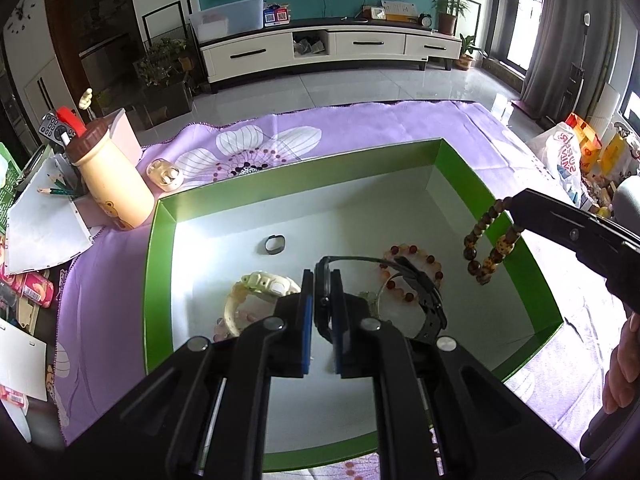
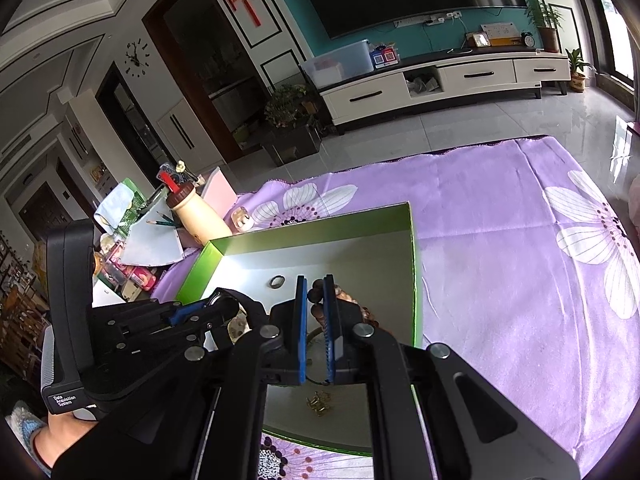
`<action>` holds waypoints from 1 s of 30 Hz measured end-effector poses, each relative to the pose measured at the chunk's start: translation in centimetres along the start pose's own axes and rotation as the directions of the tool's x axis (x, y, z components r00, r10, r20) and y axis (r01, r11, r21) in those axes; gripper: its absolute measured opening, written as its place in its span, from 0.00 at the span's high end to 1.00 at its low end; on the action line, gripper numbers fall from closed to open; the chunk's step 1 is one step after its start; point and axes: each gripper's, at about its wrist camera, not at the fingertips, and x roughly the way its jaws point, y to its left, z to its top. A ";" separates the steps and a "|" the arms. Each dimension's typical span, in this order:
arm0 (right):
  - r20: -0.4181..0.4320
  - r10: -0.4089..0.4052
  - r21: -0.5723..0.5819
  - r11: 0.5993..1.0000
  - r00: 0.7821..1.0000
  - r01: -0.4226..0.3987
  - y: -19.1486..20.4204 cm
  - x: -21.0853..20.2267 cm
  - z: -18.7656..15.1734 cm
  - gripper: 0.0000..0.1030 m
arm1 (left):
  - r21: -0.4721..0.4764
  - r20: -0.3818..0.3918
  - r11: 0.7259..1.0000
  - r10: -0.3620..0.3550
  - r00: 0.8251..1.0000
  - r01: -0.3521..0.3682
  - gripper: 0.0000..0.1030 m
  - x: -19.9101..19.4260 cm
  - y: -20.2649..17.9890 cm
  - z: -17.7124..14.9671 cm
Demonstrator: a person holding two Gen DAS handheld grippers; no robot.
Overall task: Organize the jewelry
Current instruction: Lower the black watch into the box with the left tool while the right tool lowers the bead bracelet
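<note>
Standing at the left on the purple flowered cloth point(image 1: 400, 128), a cream bottle point(image 1: 112, 184) with a brown cap is just beside the green box point(image 1: 160, 264). Inside the box lie a cream watch point(image 1: 260, 292), a small dark ring point(image 1: 275, 245) and a red bead bracelet point(image 1: 416, 276). The left tongs point(image 1: 322, 300) grip a black watch point(image 1: 424, 300) over the box floor. To the right, the right tongs point(image 2: 316, 296) pinch a brown bead bracelet point(image 1: 486, 246), which hangs above the box.
</note>
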 end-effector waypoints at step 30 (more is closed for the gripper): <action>-0.070 -0.061 -0.049 0.997 0.996 0.058 0.0 2.2 -1.0 0.93 | 0.036 -0.063 0.998 0.044 0.997 -0.042 0.92 2.7 -0.1 -0.8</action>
